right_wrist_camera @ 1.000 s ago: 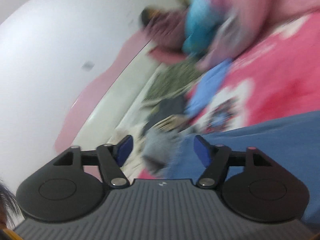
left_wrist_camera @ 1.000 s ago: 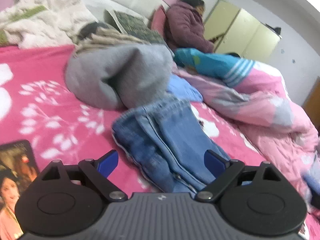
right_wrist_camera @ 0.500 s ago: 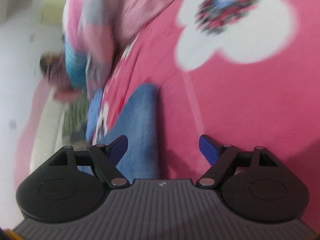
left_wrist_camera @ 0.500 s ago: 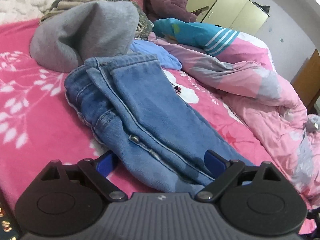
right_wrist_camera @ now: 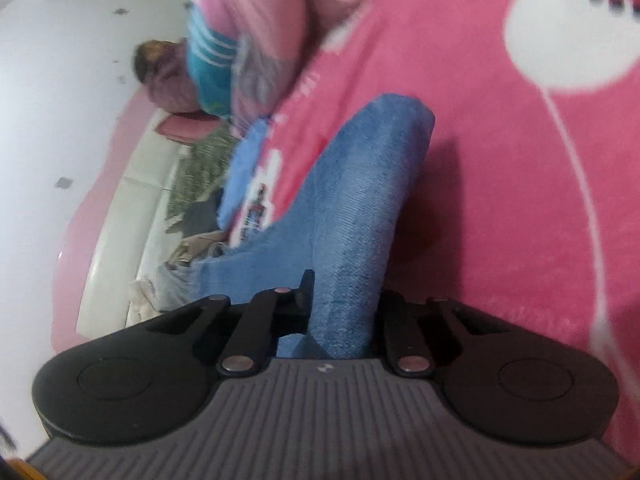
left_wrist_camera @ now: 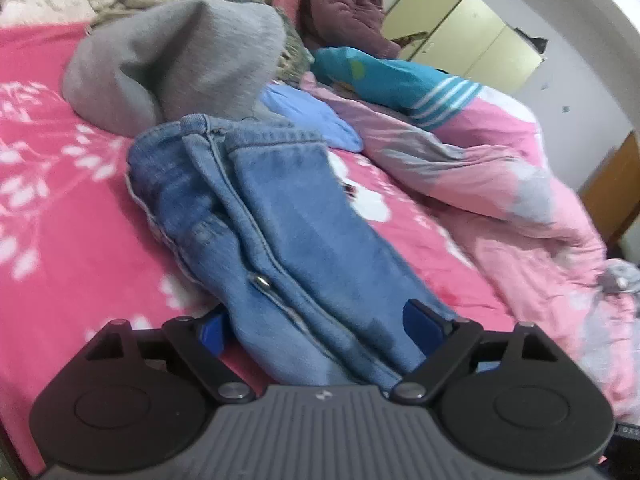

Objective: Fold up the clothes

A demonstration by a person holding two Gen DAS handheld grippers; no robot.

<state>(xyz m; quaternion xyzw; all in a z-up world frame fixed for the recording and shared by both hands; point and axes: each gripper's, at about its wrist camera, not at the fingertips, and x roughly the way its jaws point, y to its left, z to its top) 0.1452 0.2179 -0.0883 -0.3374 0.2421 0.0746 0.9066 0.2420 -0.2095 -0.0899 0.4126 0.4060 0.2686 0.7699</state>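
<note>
left wrist view: left gripper (left_wrist_camera: 320, 326) spread around heavy, limp jeans (left_wrist_camera: 288, 216); right gripper (right_wrist_camera: 344, 300) pinching their near edge; grip thick seams

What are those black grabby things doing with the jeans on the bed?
A person is folding clothes with two tools. The right hand-held gripper is shut on the jeans, pinching a fold of denim. The left hand-held gripper is open, with the jeans lying between its fingers on the pink bedspread.

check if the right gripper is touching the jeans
Touching. The right wrist view shows the right gripper with its jaws closed in on a fold of the jeans, denim pinched between the fingers.
</note>
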